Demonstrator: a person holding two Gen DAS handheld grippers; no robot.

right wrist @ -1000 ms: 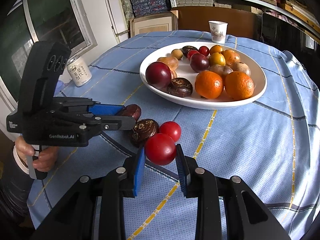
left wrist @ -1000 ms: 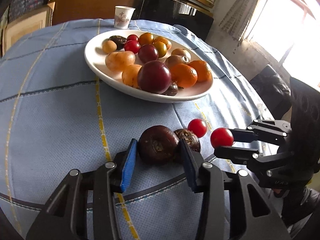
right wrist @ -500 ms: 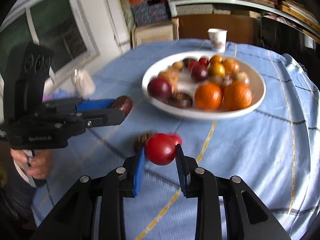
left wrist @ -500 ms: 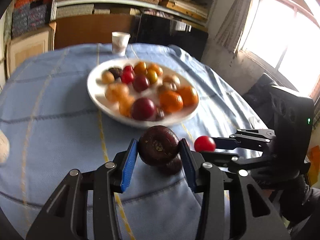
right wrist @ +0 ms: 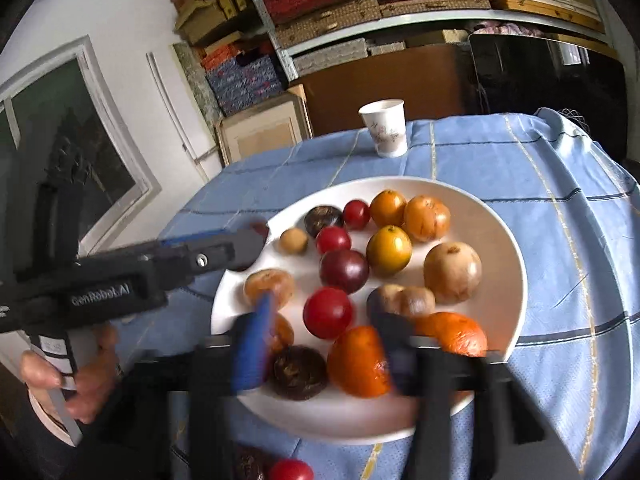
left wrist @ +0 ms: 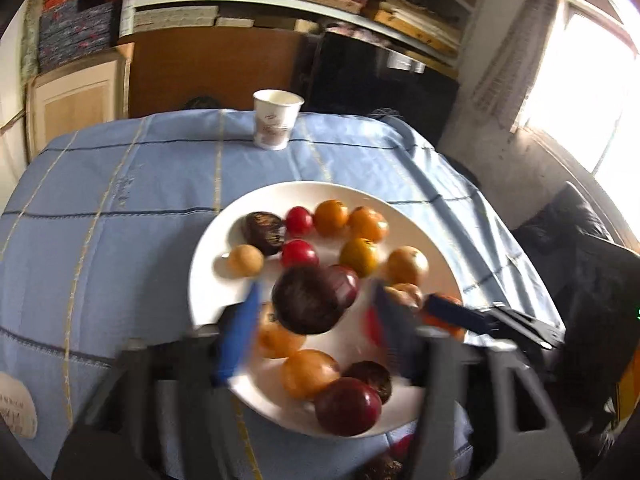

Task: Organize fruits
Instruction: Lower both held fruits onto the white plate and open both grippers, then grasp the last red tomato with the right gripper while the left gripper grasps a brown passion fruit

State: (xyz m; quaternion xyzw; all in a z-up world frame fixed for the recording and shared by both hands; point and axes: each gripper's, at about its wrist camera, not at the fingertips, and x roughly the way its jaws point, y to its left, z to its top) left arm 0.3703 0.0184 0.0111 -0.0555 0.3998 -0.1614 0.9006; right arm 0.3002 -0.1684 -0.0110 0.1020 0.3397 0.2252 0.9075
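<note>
A white plate (left wrist: 208, 248) (right wrist: 504, 240) holds several fruits: oranges, red tomatoes, dark plums and brown fruits. My left gripper (left wrist: 314, 300) is above the plate with its jaws wide apart; a dark purple fruit (left wrist: 314, 300) sits between them, touching neither pad. My right gripper (right wrist: 326, 312) is also above the plate with jaws apart; a red tomato (right wrist: 328, 312) is between them, clear of both pads. The images are motion-blurred. A red tomato (right wrist: 290, 470) and a dark fruit (right wrist: 248, 466) lie on the cloth near the plate's front edge.
A blue checked tablecloth (left wrist: 120, 220) covers the round table. A white paper cup (left wrist: 276, 124) (right wrist: 386, 128) stands behind the plate. A can (left wrist: 14, 408) is at the left edge. Shelves and a cabinet stand behind; a window is at the right.
Both grippers rose and moved forward over the plate. Their jaws have opened, and the dark fruit and the red tomato are no longer clamped.
</note>
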